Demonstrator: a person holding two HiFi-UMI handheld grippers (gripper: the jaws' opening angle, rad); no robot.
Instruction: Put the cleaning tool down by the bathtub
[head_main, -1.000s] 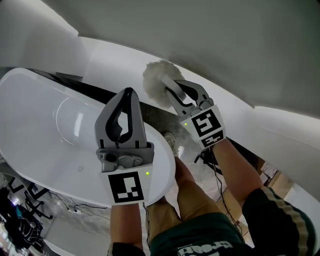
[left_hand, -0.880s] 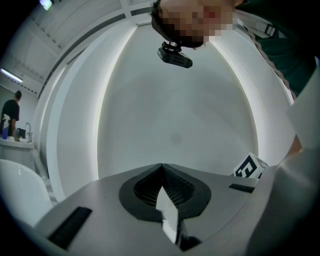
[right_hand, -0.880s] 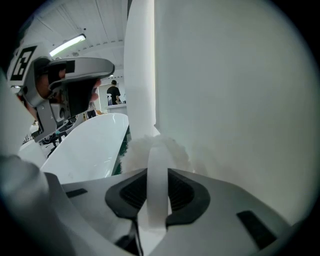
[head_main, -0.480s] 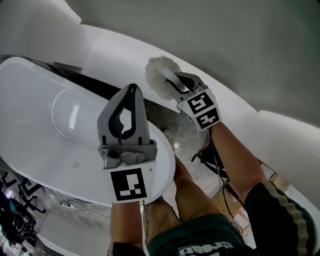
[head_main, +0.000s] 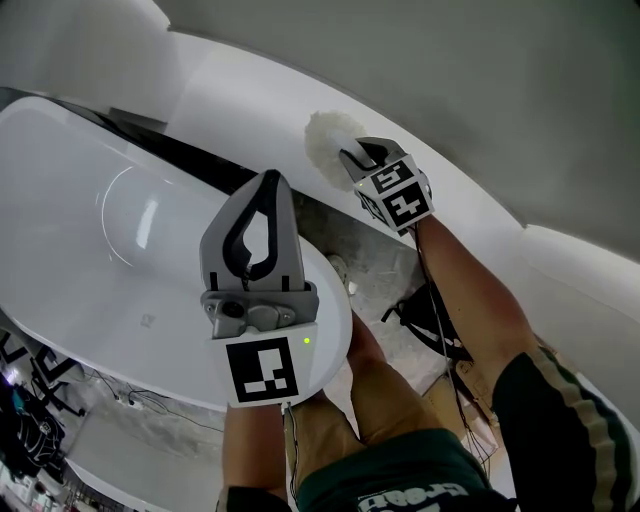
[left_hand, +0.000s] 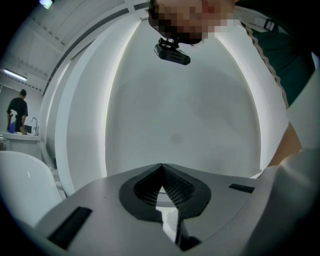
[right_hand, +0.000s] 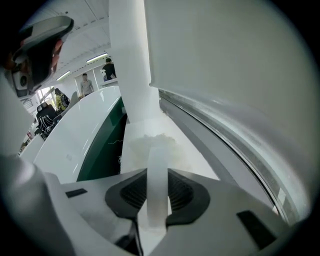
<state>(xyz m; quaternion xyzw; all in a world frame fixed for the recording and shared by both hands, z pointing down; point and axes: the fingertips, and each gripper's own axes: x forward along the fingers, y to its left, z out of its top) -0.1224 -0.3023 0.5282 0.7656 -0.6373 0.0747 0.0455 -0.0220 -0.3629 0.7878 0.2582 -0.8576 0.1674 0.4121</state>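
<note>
The white bathtub (head_main: 90, 270) lies under and to the left of my left gripper (head_main: 266, 185), whose fingers (left_hand: 142, 189) are pressed together on nothing; my right gripper (head_main: 358, 160) points down beyond the tub's rim, its fingers (right_hand: 186, 192) pinching the pale handle of the cleaning tool (head_main: 328, 140); the tool's fluffy white head sticks out just past those fingers, beside the tub.

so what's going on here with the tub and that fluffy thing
A person stands next to a white bathtub with a tool in each hand. The right tool is clamped on the handle of a fluffy white brush, with the head pointing down into the gap beside the bathtub. The brush has not been let go yet. The left tool is shut and empty, held over the tub's end.
</note>
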